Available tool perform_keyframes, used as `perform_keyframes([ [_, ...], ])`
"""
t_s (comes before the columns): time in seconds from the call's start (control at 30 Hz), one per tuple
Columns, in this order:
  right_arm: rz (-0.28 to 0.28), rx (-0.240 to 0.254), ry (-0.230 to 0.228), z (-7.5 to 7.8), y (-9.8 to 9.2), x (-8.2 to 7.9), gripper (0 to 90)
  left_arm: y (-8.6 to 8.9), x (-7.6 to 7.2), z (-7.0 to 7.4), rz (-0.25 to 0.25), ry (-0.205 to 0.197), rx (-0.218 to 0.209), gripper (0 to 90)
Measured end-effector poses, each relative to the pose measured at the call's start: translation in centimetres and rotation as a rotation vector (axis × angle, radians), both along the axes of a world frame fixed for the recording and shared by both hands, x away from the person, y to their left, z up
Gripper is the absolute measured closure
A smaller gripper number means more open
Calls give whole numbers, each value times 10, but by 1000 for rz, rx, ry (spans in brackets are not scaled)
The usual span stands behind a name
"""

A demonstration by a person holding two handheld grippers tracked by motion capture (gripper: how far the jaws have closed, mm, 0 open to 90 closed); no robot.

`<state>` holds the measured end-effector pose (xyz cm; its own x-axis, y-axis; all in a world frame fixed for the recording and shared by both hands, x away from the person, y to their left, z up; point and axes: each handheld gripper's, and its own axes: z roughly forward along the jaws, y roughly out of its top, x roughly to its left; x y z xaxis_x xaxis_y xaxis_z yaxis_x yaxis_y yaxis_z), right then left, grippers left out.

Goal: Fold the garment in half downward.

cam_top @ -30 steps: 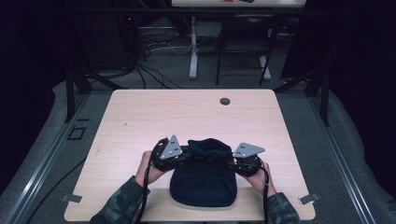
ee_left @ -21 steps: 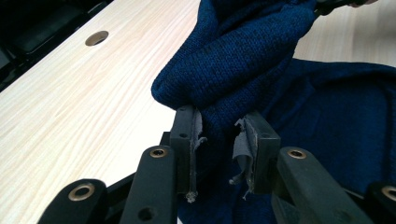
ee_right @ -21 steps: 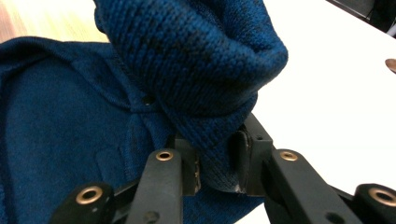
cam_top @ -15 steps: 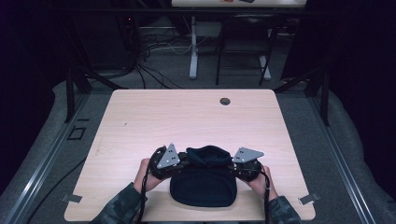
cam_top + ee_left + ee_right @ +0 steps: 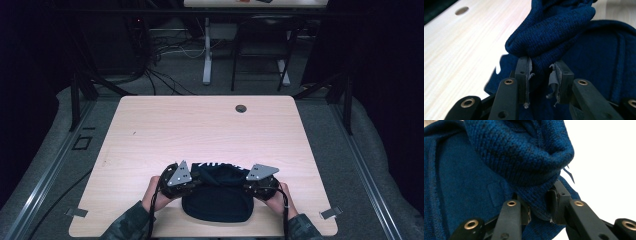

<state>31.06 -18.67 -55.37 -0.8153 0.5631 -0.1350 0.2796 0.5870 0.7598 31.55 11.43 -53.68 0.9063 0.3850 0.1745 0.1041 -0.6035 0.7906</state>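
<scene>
The table (image 5: 210, 130) is a pale wood top, bare across its far half except for a small round grommet hole (image 5: 241, 108) near the far edge. At the middle of the near edge lies a dark blue knitted garment (image 5: 216, 202), bunched into a rounded heap, with part of it lifted off the table between the two grippers.

The left gripper (image 5: 192, 182) holds the garment's left side and the right gripper (image 5: 245, 185) its right side, each held by a hand coming in from the near edge. In the left gripper view the jaws pinch a thick roll of the knit (image 5: 549, 32), with more fabric spread flat below it. In the right gripper view the jaws are likewise pressed onto a folded edge of the same knit (image 5: 524, 157).

As a judgement, the work looks like folding or spreading the garment: both holds are made and an upper edge is raised, but the cloth is neither flat nor neatly folded. Carrying that edge over, laying it down and letting go are left.
</scene>
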Motion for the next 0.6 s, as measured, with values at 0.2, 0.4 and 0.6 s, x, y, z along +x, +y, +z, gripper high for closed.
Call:
perform_keyframes([
  [0.2,14,-22,19,-5,3,-2,718,1,-1,-6,-9,33,18,692],
  [0.4,24,-46,0,-8,4,-5,713,3,-3,-9,-22,49,40,693],
  [0.6,35,-73,-2,-11,4,-7,723,5,-5,-13,-28,61,41,716],
])
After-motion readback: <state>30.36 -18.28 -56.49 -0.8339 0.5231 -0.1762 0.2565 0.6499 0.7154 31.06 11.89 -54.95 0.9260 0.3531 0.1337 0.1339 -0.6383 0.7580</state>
